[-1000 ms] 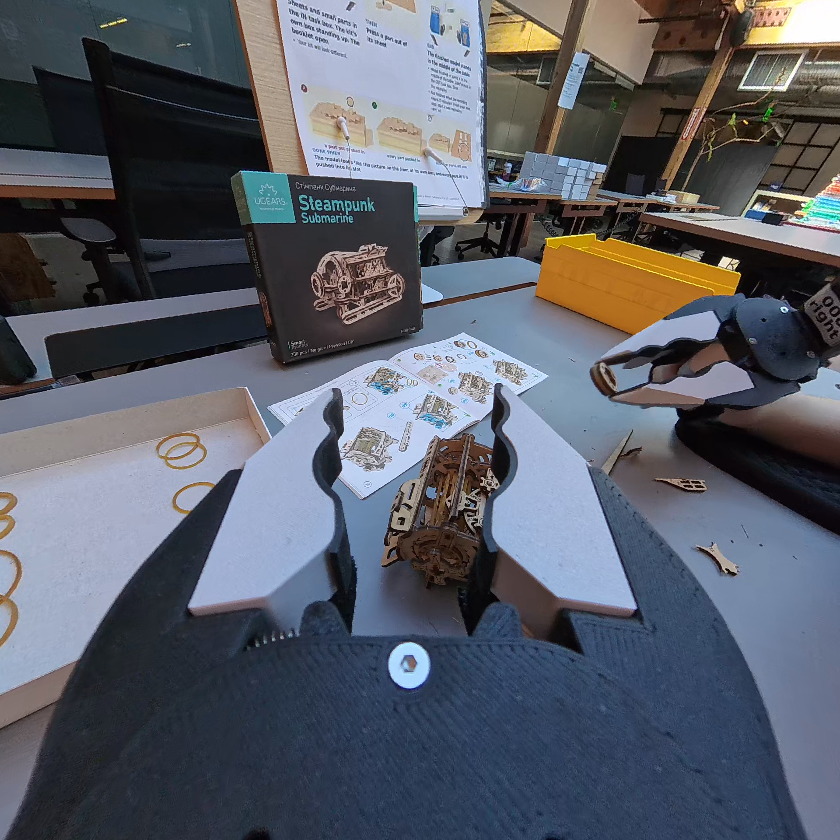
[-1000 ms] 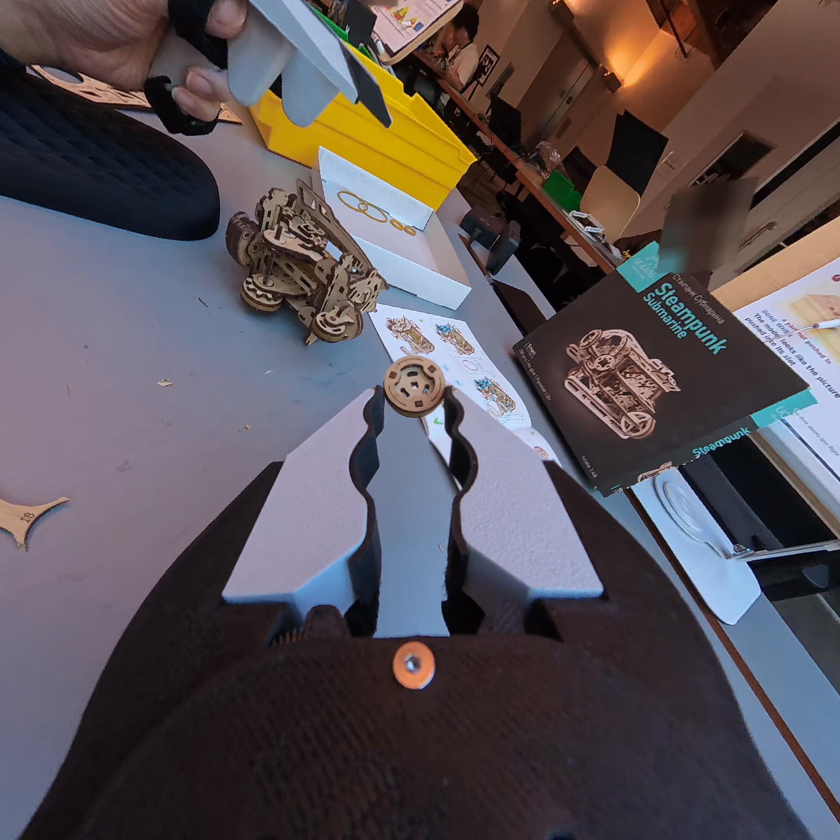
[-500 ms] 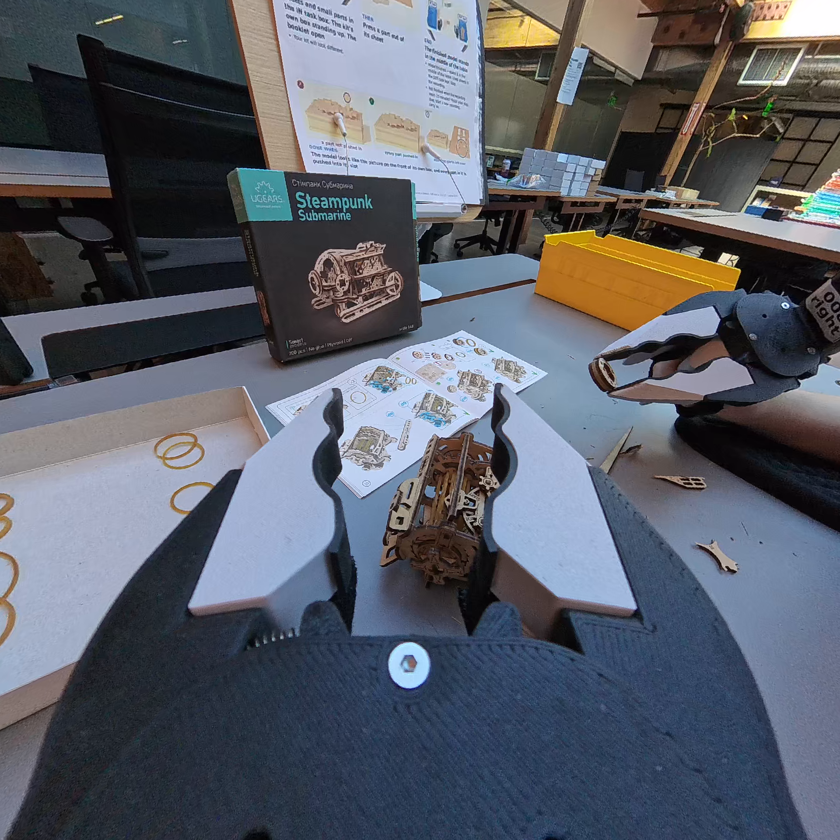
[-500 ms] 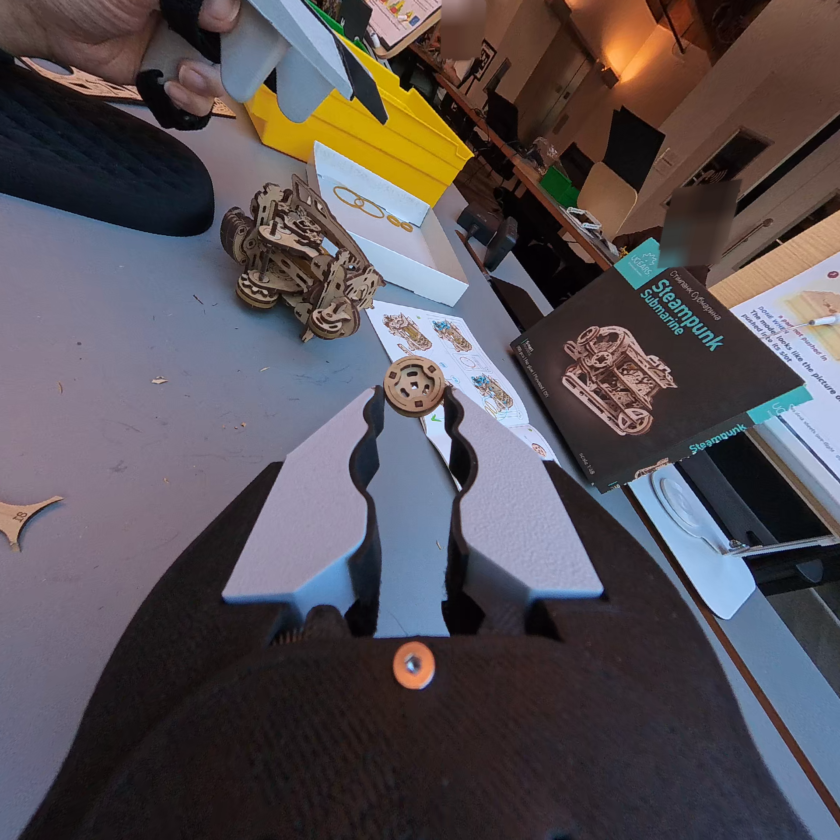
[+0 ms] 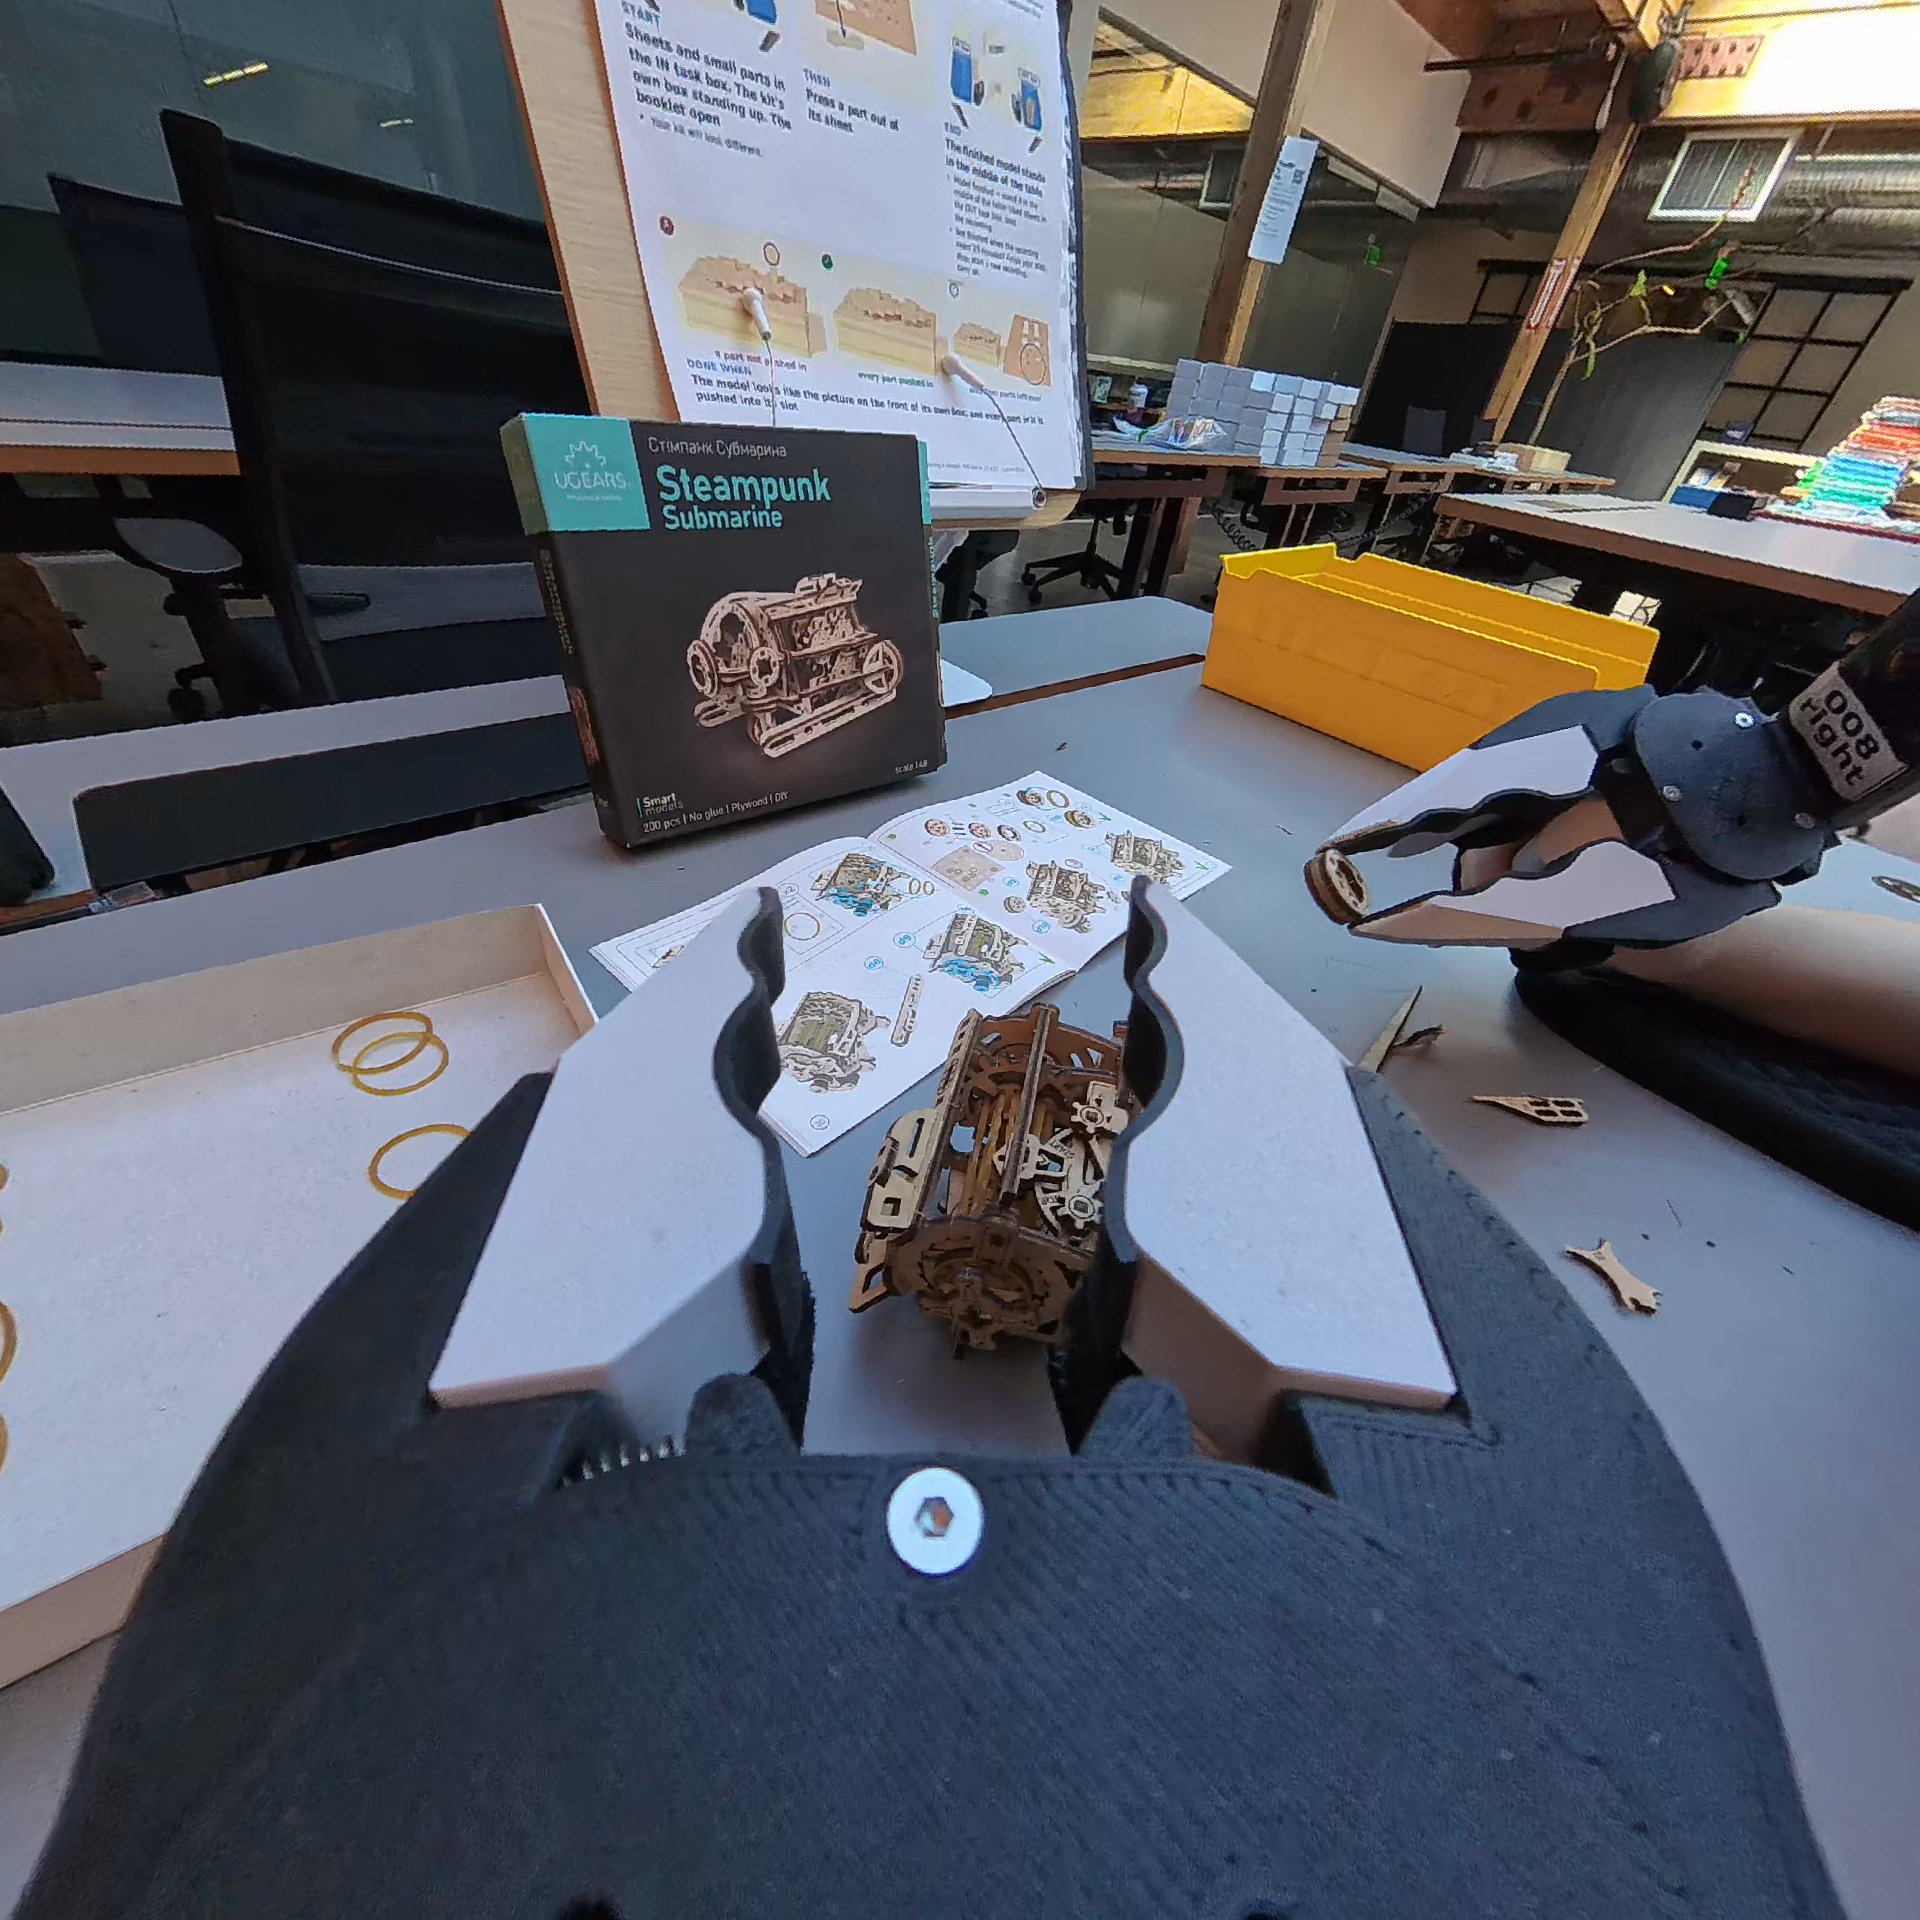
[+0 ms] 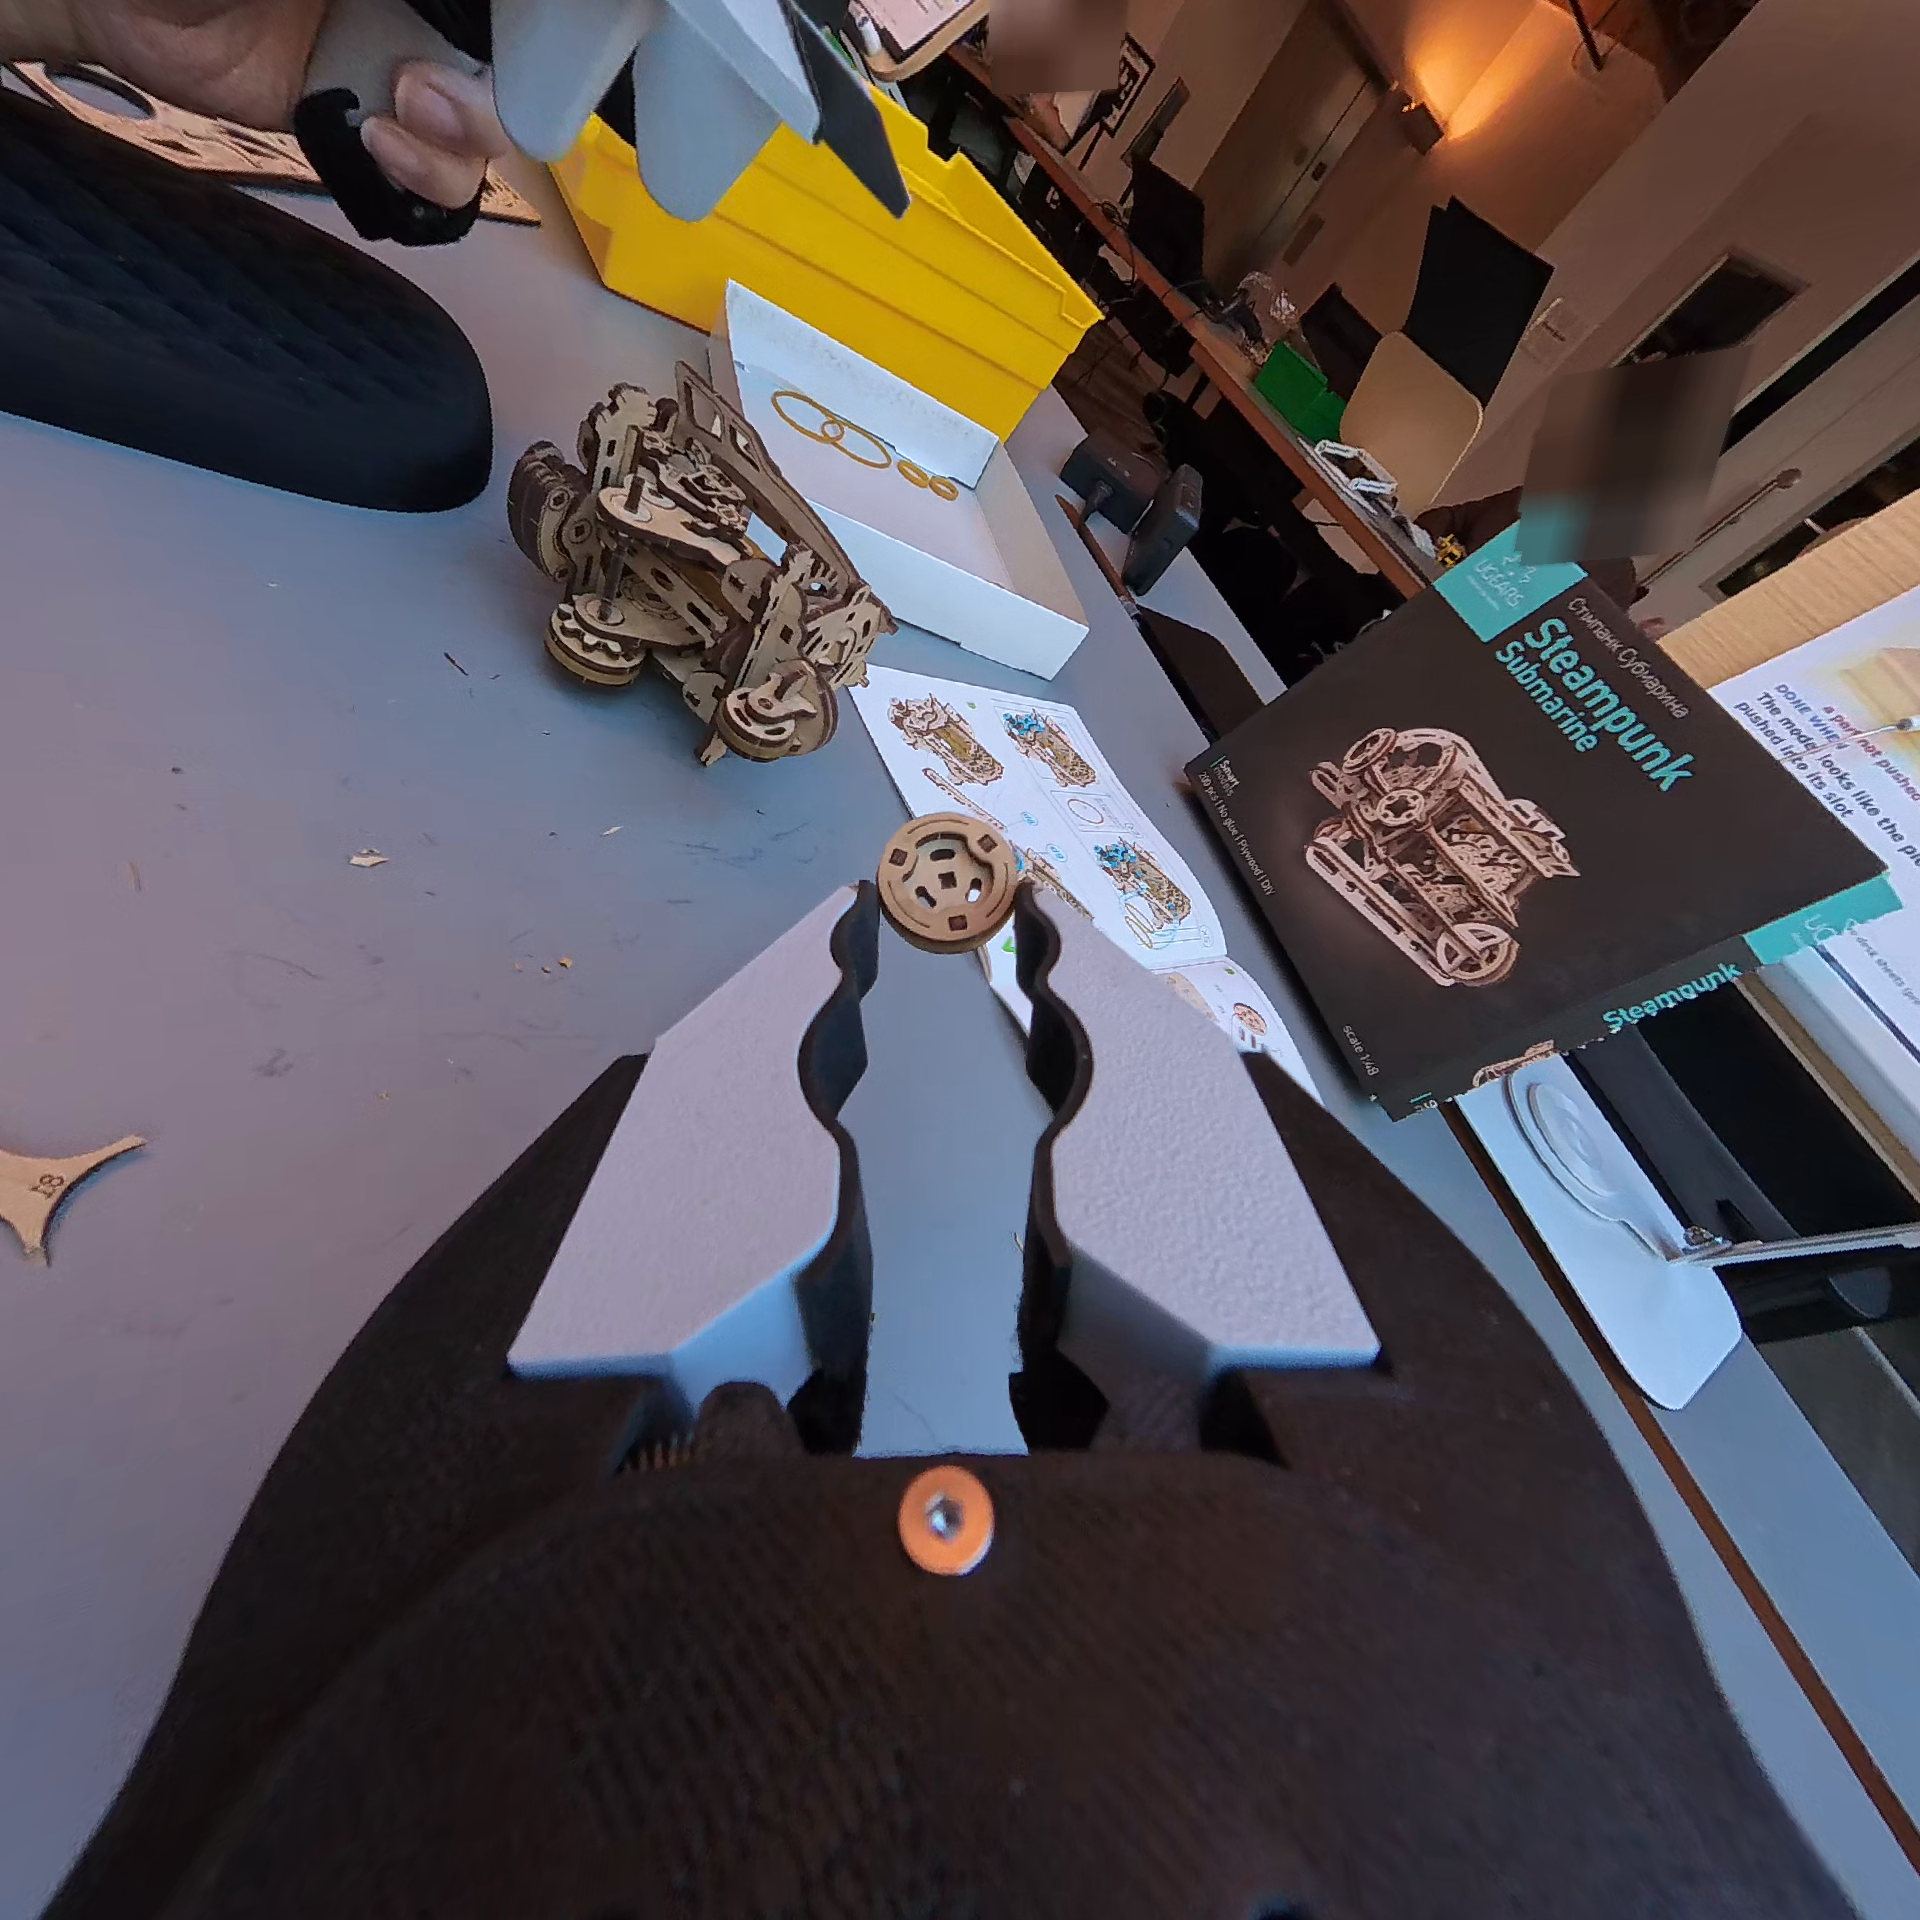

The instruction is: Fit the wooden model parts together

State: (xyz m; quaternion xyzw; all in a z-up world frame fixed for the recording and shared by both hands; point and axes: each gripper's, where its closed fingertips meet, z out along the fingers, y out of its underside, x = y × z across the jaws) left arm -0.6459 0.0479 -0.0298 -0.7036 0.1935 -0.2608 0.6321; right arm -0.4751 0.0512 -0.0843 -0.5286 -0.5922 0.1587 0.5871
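Note:
The part-built wooden model (image 5: 997, 1174) lies on the grey table (image 5: 1247, 790), seen between the fingers of my left gripper (image 5: 951, 935). That gripper is open and empty and hangs above the model without touching it. In the right wrist view the model (image 6: 675, 582) sits far left, with the left gripper (image 6: 727, 156) held by a hand above it. My right gripper (image 6: 945, 904) is shut on a small round wooden disc (image 6: 945, 897), held off the table and apart from the model. The right gripper (image 5: 1340, 883) and the disc (image 5: 1335, 883) also show in the left wrist view.
An open booklet (image 5: 935, 914) lies behind the model, with the dark kit box (image 5: 738, 623) standing beyond it. A white tray (image 5: 156, 1195) with rubber bands lies left, a yellow bin (image 5: 1423, 644) back right and a black pad (image 5: 1714, 1091) right. Wood scraps (image 5: 1616, 1273) lie nearby. The gap from one gripper's tips to the other's is roughly 20 cm.
My right gripper with the disc has drifted slightly left and down, toward the model. The left gripper stays open over the model, and the model has not moved.

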